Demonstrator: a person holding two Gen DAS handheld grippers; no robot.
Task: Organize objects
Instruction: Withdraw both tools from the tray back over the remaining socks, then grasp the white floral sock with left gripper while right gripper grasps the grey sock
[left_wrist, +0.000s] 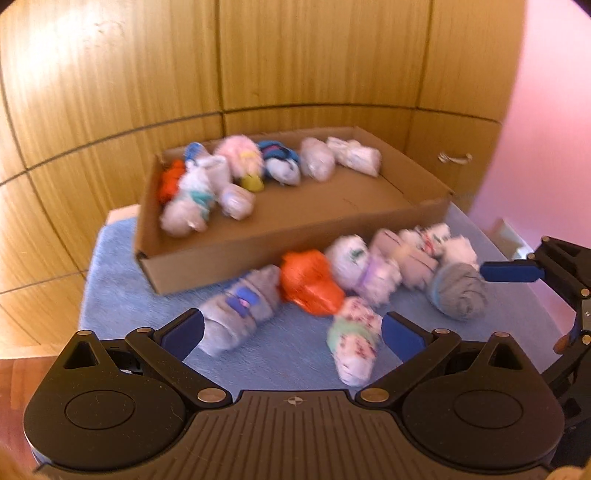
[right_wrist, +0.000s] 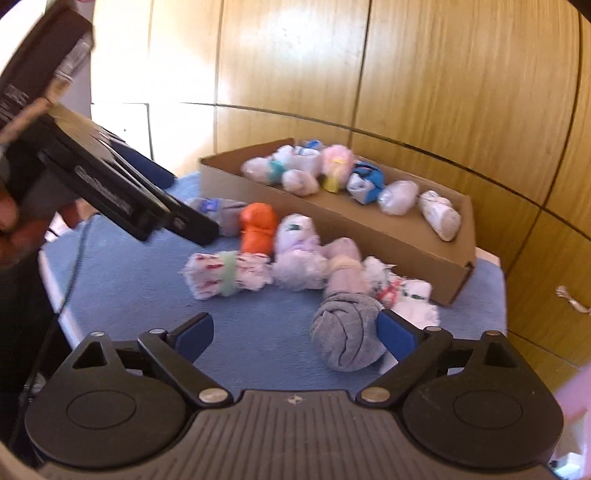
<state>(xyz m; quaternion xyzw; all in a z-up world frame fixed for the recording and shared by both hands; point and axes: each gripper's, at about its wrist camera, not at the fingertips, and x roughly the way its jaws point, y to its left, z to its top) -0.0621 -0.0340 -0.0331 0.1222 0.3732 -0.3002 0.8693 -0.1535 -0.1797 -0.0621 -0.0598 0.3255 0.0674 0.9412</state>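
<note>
Left gripper (left_wrist: 291, 334), left wrist view: fingers are spread wide, nothing pinched. A grey sock roll with a blue patch (left_wrist: 240, 308) lies just beside the left fingertip, and a floral roll with a green band (left_wrist: 354, 341) lies against the right fingertip; neither is clamped. An orange roll (left_wrist: 312, 282) sits between them, further forward. More pale rolls (left_wrist: 373, 271) and a grey sock ball (left_wrist: 458, 291) are strewn on the blue cloth (left_wrist: 122, 284) covering the table. A shallow cardboard box (left_wrist: 236, 258) stands beyond the loose rolls, with a row of sock rolls (left_wrist: 280, 164) along its far wall and left end. One blue fingertip of the right gripper (left_wrist: 511, 272) is seen at the right edge, just beside the grey sock ball. The view is motion-blurred.

Right wrist view: the right gripper (right_wrist: 295, 334) is seen spread open. The grey sock ball (right_wrist: 345, 332) rests against the inner face of its right finger; the left finger is well apart from it, so no pinch is made. The floral roll (right_wrist: 227, 275), orange roll (right_wrist: 258, 227) and pale rolls (right_wrist: 306, 258) lie ahead on the blue cloth (right_wrist: 129, 288). The cardboard box (right_wrist: 384, 236) stands beyond, against wooden cabinet panels (right_wrist: 443, 92). The left gripper (right_wrist: 173, 199) enters from upper left, held by a hand (right_wrist: 11, 221).
</note>
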